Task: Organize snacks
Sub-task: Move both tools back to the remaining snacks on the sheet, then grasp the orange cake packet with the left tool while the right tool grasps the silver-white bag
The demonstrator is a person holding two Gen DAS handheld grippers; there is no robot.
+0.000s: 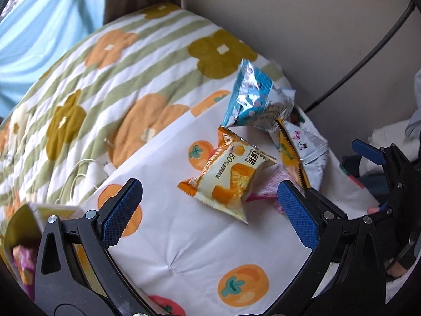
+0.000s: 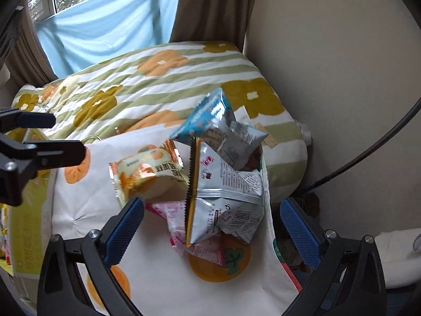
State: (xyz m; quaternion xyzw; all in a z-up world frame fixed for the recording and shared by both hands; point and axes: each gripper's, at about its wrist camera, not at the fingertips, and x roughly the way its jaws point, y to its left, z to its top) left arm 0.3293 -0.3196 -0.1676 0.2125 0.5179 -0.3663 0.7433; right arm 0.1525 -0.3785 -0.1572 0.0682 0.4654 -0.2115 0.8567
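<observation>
A pile of snack packets lies on a white cloth printed with orange fruit (image 1: 200, 239) (image 2: 158, 258). An orange-and-cream cake packet (image 1: 229, 179) (image 2: 150, 176) lies nearest the left side. Behind it a blue-and-silver packet (image 1: 252, 97) (image 2: 210, 121) leans up. A silver packet with a gold serrated edge (image 1: 305, 150) (image 2: 223, 197) lies over a pink packet (image 1: 268, 187) (image 2: 173, 218). My left gripper (image 1: 210, 210) is open just short of the cake packet. My right gripper (image 2: 213, 223) is open around the silver and pink packets. Neither holds anything.
A quilt with green stripes and flowers (image 1: 110, 84) (image 2: 158, 79) lies behind the cloth. A yellow box with snacks (image 1: 29, 226) (image 2: 29, 223) sits at the left. A wall (image 2: 329, 79) and a dark cable (image 1: 368, 58) (image 2: 368, 152) are on the right, a blue curtain (image 2: 105, 26) behind.
</observation>
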